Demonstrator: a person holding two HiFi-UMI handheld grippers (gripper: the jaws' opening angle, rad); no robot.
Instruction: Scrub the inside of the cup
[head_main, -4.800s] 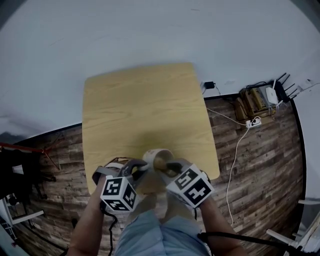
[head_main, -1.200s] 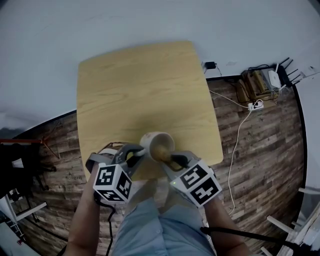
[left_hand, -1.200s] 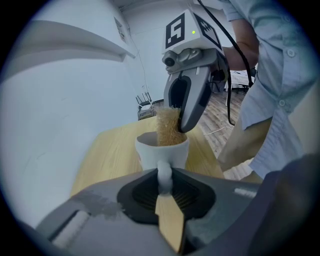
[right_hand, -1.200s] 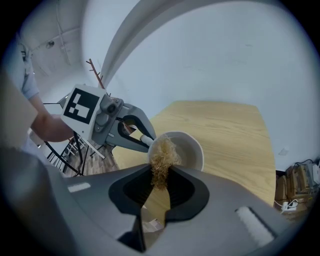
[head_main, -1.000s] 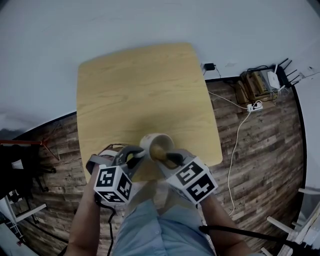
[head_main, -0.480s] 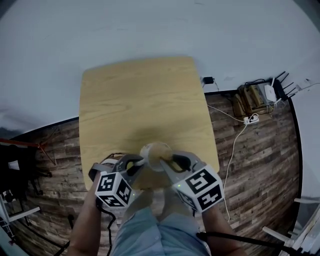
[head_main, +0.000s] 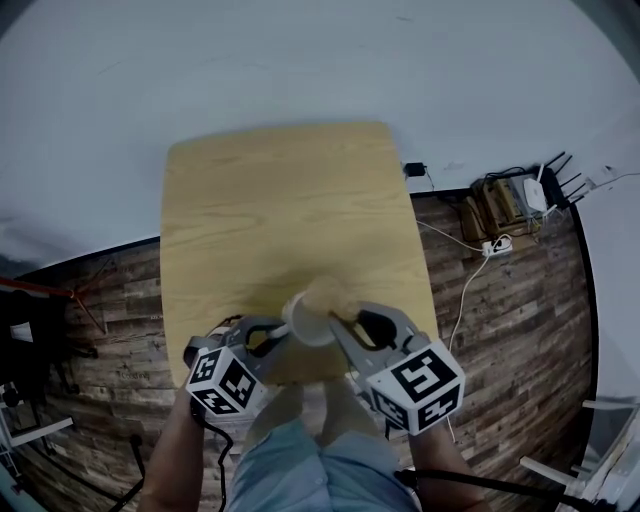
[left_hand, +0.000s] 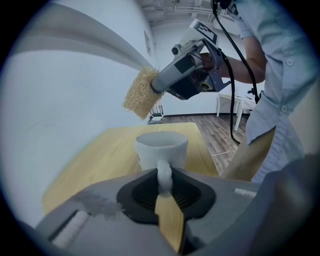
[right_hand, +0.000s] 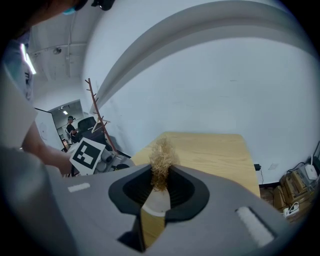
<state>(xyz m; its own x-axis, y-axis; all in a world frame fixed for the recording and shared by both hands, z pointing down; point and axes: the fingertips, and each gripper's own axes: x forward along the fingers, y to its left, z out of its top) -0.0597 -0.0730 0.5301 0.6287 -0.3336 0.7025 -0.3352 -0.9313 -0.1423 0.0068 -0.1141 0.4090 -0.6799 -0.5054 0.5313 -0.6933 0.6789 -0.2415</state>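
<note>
A white cup (left_hand: 161, 147) is held upright over the near edge of the wooden table (head_main: 280, 210). My left gripper (left_hand: 164, 182) is shut on its handle. In the head view the cup (head_main: 305, 325) sits between my left gripper (head_main: 283, 330) and my right gripper (head_main: 338, 318). My right gripper (right_hand: 160, 180) is shut on a tan fibrous scrubber (right_hand: 161, 160). In the left gripper view the scrubber (left_hand: 139, 95) hangs above the cup and to its left, outside the rim. The cup's inside is hidden.
A power strip with cables (head_main: 495, 245) and boxes (head_main: 510, 200) lie on the wooden floor to the right of the table. A white wall runs behind the table. A coat stand (right_hand: 95, 107) is off to the left. The person's legs are just below the grippers.
A second ago the scrubber was down in the cup's mouth. The right gripper has since lifted it out, above the rim. The left gripper still holds the cup's handle.
</note>
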